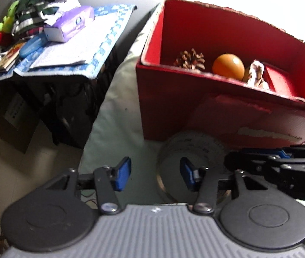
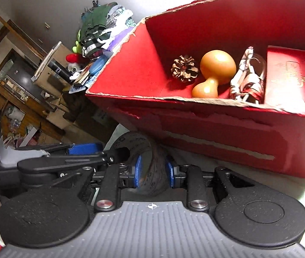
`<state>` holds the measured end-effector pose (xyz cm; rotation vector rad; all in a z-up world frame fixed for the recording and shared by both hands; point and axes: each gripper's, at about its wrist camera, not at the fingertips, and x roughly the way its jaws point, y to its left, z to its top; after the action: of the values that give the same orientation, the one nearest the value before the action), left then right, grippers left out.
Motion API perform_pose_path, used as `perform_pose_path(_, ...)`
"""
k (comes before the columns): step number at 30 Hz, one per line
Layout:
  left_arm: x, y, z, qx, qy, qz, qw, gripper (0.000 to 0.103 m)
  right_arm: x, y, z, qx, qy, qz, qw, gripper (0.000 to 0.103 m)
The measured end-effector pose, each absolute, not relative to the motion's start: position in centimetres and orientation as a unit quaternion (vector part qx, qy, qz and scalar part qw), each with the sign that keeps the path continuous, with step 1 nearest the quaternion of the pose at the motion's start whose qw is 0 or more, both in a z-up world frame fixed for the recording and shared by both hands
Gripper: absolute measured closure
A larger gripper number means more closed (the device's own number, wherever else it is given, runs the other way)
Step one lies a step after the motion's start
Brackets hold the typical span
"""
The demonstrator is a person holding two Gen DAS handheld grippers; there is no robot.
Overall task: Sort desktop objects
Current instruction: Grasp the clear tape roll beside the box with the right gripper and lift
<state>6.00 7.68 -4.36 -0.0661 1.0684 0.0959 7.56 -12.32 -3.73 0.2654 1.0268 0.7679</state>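
A red cardboard box (image 1: pixel 163 99) (image 2: pixel 217 129) stands on the pale desk. It holds a pine cone (image 2: pixel 184 68), an orange gourd (image 2: pixel 216 71), a bundled patterned cloth (image 2: pixel 247 79) and a small red box (image 2: pixel 290 75). A grey tape roll (image 1: pixel 193 150) (image 2: pixel 150 172) lies in front of the box. My right gripper (image 2: pixel 153 171) is shut on the tape roll's rim. My left gripper (image 1: pixel 153 174) is open just left of the roll and holds nothing. The right gripper's fingers (image 1: pixel 260 161) show at the right of the left wrist view.
A side table with a blue-white cloth (image 1: pixel 100 43) stands to the left, with a purple tissue pack (image 1: pixel 70 23), folded clothes (image 1: pixel 38 4) and small items on it. The desk's left edge (image 1: pixel 96 116) drops to the floor. Wooden shelving (image 2: pixel 12 81) stands beyond.
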Motion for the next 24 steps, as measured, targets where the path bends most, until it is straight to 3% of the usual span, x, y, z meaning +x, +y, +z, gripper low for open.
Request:
perform_pose_path(5,6.3,7.9,-5.2,-0.032,0.522,0.044,0.851,0.064,8.4,-10.8,-4.5,0.114,0.496,0.352,0.785,0.075)
perform_pose_path(7,6.4,7.9,-5.5,-0.034,0.527,0.044,0.848,0.078,8.6,-10.4,-4.8,0.106,0.502,0.349,0.784,0.075)
perform_pose_path(12,6.8,7.8,-5.9,-0.046,0.536,0.039,0.842,0.093,9.0,-9.8,-5.3,0.096,0.513,0.345,0.78,0.075)
perform_pose_path(24,5.7,2.7,-4.6,-0.012,0.536,0.016,0.844,0.094,8.7,-12.7,-5.7,0.108,0.527,0.34,0.772,0.08)
